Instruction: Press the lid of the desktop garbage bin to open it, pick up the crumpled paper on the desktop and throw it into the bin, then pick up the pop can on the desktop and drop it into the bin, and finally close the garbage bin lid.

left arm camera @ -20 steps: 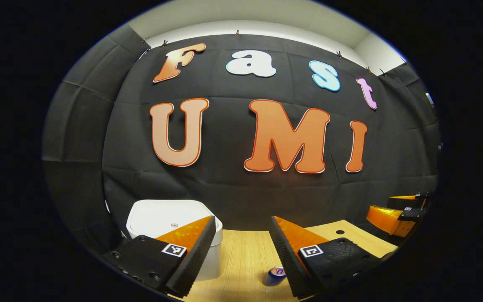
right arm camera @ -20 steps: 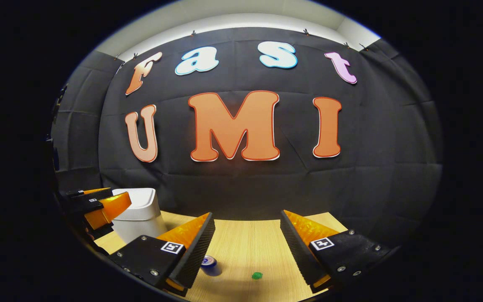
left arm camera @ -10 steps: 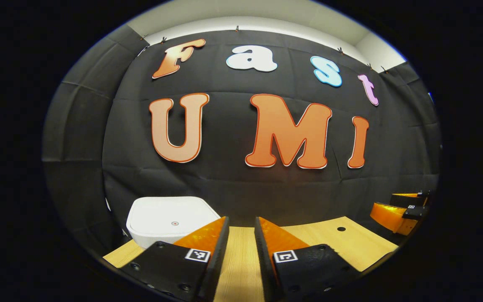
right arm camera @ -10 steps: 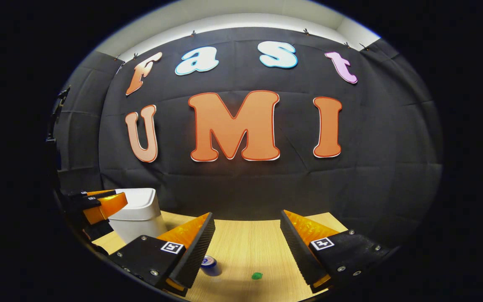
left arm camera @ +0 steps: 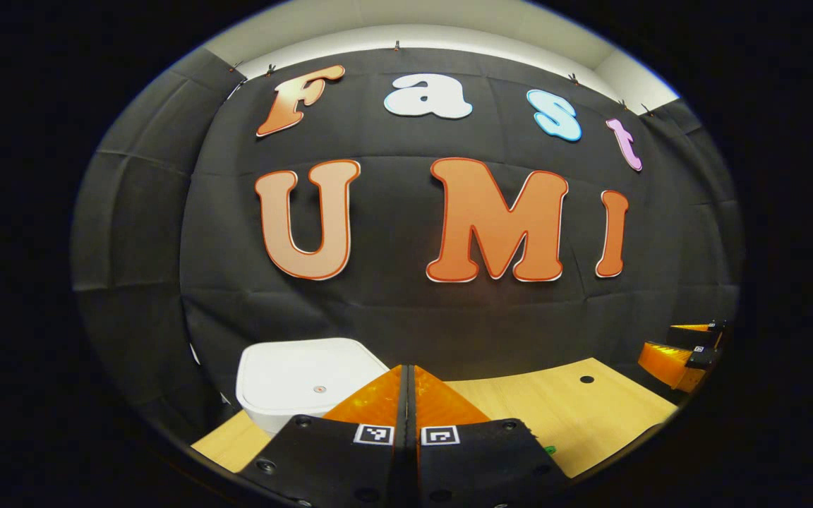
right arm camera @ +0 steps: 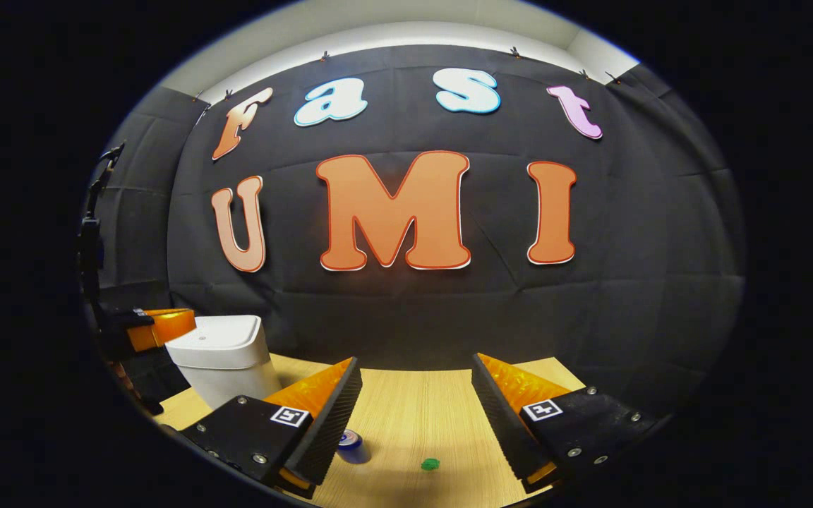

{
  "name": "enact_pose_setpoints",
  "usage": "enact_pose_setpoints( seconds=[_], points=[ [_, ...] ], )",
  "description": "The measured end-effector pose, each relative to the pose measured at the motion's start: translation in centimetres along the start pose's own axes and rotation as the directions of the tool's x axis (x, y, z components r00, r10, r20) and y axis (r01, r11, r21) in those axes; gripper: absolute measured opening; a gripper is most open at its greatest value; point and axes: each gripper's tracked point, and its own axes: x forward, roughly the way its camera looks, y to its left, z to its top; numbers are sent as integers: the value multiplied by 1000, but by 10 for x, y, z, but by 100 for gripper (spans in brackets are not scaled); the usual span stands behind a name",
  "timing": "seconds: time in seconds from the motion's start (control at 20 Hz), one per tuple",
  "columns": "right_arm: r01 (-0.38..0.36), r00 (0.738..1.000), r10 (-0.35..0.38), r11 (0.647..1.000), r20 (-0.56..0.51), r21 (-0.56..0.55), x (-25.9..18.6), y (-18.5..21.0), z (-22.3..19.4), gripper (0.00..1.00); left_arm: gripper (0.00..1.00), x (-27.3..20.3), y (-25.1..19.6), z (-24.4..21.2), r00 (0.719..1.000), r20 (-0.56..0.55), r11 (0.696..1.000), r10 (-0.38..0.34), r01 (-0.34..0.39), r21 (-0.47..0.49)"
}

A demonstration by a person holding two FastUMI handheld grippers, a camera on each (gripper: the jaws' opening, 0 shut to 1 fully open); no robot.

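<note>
- Desktop garbage bin (right arm camera: 226, 356) stood upright at the left rear of the wooden desktop (right arm camera: 420, 409), long axis vertical, lid (left arm camera: 308, 377) down and flat, facing up.
- A small round mark sat near the centre of the lid.
- Pop can (right arm camera: 352, 446) stood on the desktop to the right of the bin, near the front edge; blue, top end facing up.
- Crumpled paper (right arm camera: 430, 463), small and green, lay just right of the can, apart from it.
- Left gripper (left arm camera: 407, 395): fingers pressed together, nothing between them, pointing toward the bin's right front corner; in the right gripper view it showed just left of the bin (right arm camera: 149, 328).
- Right gripper (right arm camera: 413, 402): fingers spread wide, empty, above the can and paper.
</note>
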Motion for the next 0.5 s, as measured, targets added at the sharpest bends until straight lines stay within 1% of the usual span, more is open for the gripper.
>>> enact_pose_setpoints(
  seconds=[0.05,0.15,0.2,0.35,0.45,0.5],
  points=[
    [-8,1000,8,1000,-2,5,1,0,-1,94,0,6,22,7,999,-6,999,34,-34,17],
    [-25,1000,25,1000,-5,13,5,1,-2,94,0,24,55,5,995,-79,997,69,-72,-37],
    [-33,999,33,999,-6,16,8,2,-2,94,0,32,65,2,990,-126,996,58,-66,-66],
    [-54,999,54,998,-9,17,16,2,-3,94,0,43,84,-17,968,-249,998,16,-28,-48],
    [-65,998,65,998,-9,25,19,3,-2,94,2,48,87,-29,951,-308,999,2,-18,-47],
    [-69,998,69,997,-9,28,21,3,-2,94,0,51,87,-35,943,-333,999,-2,-15,-47]
  ],
)
